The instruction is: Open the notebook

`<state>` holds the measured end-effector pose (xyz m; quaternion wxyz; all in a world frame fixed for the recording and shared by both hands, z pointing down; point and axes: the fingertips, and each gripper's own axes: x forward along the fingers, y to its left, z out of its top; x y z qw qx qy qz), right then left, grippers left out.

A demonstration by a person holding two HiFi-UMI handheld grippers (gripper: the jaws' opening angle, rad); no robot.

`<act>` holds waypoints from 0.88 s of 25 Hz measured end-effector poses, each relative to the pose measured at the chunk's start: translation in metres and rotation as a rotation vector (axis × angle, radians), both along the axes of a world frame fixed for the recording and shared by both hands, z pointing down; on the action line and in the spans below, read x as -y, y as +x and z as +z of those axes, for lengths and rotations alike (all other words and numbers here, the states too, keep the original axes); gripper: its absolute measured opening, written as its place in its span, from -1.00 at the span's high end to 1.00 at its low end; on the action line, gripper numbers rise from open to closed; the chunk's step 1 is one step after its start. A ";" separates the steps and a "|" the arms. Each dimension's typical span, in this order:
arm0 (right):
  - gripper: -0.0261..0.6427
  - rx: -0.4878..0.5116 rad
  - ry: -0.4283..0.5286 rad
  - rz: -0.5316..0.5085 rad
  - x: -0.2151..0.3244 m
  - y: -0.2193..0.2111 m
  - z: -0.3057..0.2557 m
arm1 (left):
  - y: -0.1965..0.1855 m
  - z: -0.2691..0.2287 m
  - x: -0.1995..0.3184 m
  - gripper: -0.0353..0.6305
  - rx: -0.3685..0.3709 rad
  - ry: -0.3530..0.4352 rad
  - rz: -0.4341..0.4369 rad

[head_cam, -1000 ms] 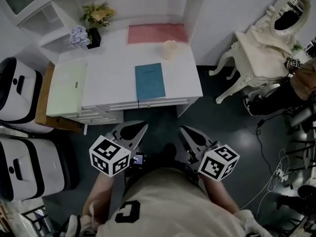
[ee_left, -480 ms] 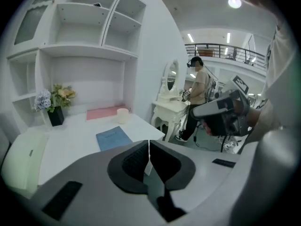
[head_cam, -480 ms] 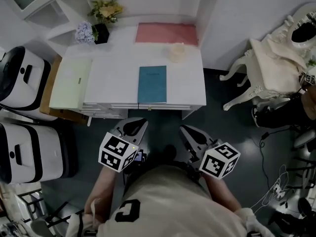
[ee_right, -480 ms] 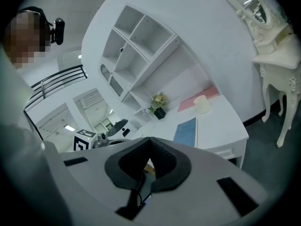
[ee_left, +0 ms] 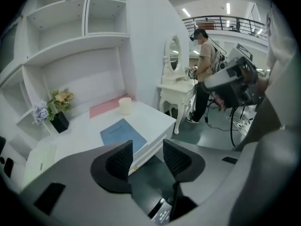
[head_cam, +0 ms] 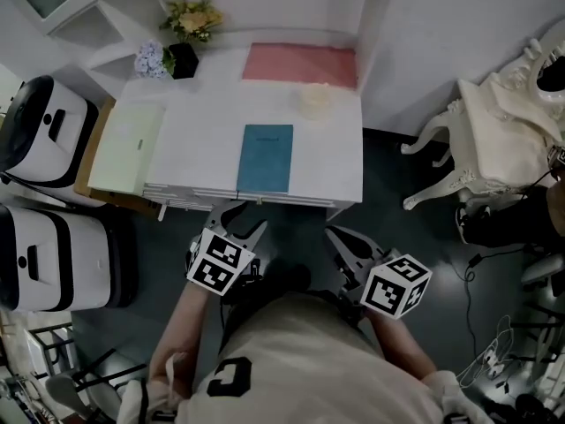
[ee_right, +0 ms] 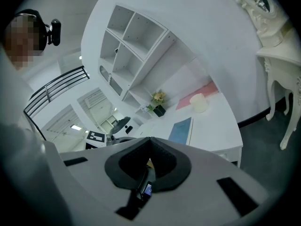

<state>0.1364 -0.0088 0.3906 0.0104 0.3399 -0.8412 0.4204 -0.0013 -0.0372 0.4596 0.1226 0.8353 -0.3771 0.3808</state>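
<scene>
A closed blue notebook (head_cam: 265, 158) lies flat near the front edge of the white desk (head_cam: 203, 122). Both grippers hang below that edge, over the dark floor, apart from the book. My left gripper (head_cam: 243, 220) points at the desk front below the notebook; its jaws are opening and nothing is between them. In the left gripper view the notebook (ee_left: 123, 134) shows just beyond the left gripper (ee_left: 146, 148). My right gripper (head_cam: 341, 235) is shut and empty. The right gripper view has the notebook (ee_right: 182, 130) beyond the closed tips of the right gripper (ee_right: 150, 140).
On the desk are a pink mat (head_cam: 300, 63), a cream cup (head_cam: 315, 98), flower pots (head_cam: 181, 56) and a pale green folder (head_cam: 125, 147). White-and-black machines (head_cam: 44, 131) stand left, an ornate white dressing table (head_cam: 503, 140) right. A person (ee_left: 205, 74) stands beyond it.
My left gripper has moved toward the desk's front edge and tipped down, and its jaws have parted. The right gripper has shifted a little and stays shut.
</scene>
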 end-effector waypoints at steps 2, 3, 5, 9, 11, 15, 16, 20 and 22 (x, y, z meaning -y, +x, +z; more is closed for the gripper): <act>0.88 0.003 0.003 -0.010 0.001 0.004 -0.001 | 0.006 0.012 0.005 0.24 0.041 -0.020 -0.001; 0.88 0.005 0.003 -0.013 0.002 0.006 -0.001 | 0.011 0.018 0.009 0.22 0.059 -0.029 0.003; 0.88 0.014 -0.001 -0.015 0.003 0.011 0.000 | 0.021 0.030 0.018 0.14 0.095 -0.045 0.022; 0.88 0.029 -0.012 -0.023 0.000 0.015 0.000 | 0.035 0.059 0.037 0.12 0.181 -0.076 0.079; 0.88 0.028 -0.004 -0.018 -0.001 0.018 -0.001 | 0.035 0.070 0.048 0.12 0.232 -0.061 0.093; 0.88 0.043 -0.021 0.013 0.000 0.025 0.003 | 0.028 0.085 0.061 0.13 0.287 -0.045 0.083; 0.88 0.040 -0.026 0.015 -0.001 0.026 0.003 | 0.026 0.089 0.061 0.13 0.300 -0.050 0.092; 0.88 0.017 -0.028 0.017 0.000 0.025 0.006 | 0.021 0.112 0.064 0.12 0.373 -0.051 0.148; 0.88 0.005 -0.036 0.019 0.000 0.024 0.009 | 0.021 0.122 0.066 0.12 0.394 -0.043 0.167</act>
